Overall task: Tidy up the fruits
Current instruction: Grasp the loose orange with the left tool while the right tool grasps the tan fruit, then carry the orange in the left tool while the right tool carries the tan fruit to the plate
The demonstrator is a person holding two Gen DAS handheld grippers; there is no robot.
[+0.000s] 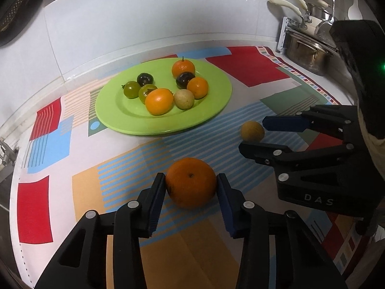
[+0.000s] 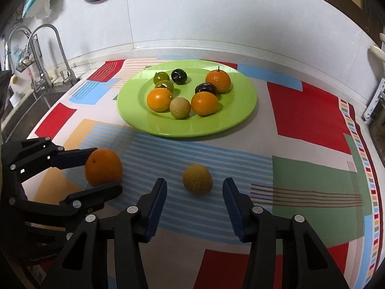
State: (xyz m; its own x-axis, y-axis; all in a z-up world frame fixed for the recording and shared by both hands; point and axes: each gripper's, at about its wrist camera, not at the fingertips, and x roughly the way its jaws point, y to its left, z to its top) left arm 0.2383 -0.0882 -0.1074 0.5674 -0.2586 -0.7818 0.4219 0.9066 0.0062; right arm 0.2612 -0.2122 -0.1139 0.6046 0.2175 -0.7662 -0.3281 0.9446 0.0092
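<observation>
The left gripper (image 1: pixel 191 187) is closing on the loose orange (image 1: pixel 190 186), and its blue pads are touching the fruit on both sides, so it is gripping the orange, which is still sitting on the patterned cloth (image 1: pixel 60 144) near the camera. The right gripper (image 2: pixel 195 189) is standing with its jaws narrow but not yet pressing; the small tan fruit (image 2: pixel 197 179) is lying between them with a gap on each side. Both loose fruits are resting in front of the green plate (image 1: pixel 216 106), which is lying farther away and is already carrying oranges, green and dark fruits and one tan fruit. What could go wrong: the tan fruit is round and is sitting nearer the left finger, so one pad may be reaching it first and pushing it to roll away. The orange is being held near its widest part, but if the grip is weak it may be slipping out during the lift. The two grippers are also working close together, so they may be bumping on the way to the plate.
</observation>
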